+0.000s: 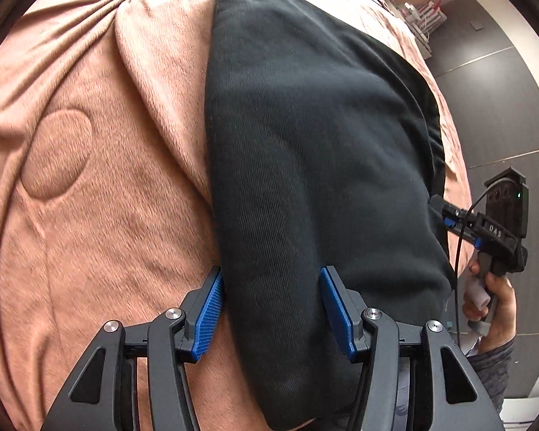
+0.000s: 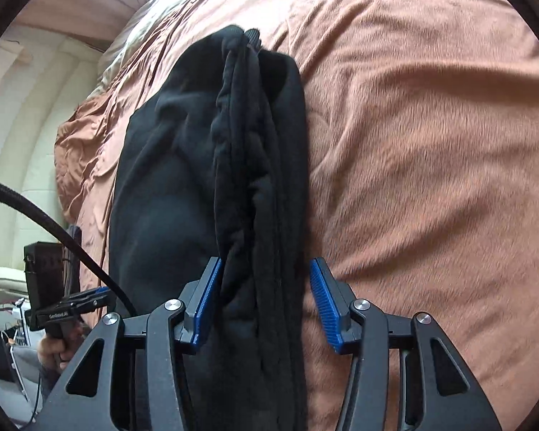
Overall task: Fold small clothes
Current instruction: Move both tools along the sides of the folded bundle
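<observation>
Blue-padded jaws of my left gripper (image 1: 271, 310) are straddling the folded black knit garment (image 1: 305, 143) on the fuzzy pink blanket (image 1: 90, 179), standing apart. My right gripper (image 2: 266, 303) is gaping around its bunched edge (image 2: 248, 179); closing now risks pinching uneven layers, spoiling the fold.

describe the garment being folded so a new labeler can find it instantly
Start from the pinkish-brown plush blanket that covers the bed. Lying on it is a black garment, a long folded bundle with both claws at its near end. It is the only dark item on the blanket, with a bunched ribbed edge along one side.
</observation>
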`<control>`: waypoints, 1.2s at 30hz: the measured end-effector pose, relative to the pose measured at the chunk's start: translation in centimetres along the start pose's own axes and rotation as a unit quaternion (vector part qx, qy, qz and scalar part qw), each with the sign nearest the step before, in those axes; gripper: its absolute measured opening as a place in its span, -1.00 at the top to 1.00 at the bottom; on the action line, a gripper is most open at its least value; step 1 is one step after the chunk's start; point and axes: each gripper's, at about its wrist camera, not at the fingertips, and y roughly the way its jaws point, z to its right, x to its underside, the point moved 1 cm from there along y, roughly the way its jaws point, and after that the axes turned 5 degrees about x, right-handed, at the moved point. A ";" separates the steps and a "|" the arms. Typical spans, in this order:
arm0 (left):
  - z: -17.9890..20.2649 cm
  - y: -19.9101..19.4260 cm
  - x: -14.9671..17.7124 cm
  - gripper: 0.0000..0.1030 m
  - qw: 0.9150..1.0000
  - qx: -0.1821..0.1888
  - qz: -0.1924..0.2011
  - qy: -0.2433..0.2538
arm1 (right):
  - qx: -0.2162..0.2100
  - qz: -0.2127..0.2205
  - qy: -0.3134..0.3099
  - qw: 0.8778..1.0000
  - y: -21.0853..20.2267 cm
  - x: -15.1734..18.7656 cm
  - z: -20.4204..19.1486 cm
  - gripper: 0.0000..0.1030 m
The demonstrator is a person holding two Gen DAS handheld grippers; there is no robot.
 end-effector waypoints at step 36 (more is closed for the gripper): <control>-3.2 -2.5 -2.9 0.04 1.000 0.012 0.012 0.022 | -0.111 0.017 0.028 0.993 2.4 -6.3 6.5 -0.38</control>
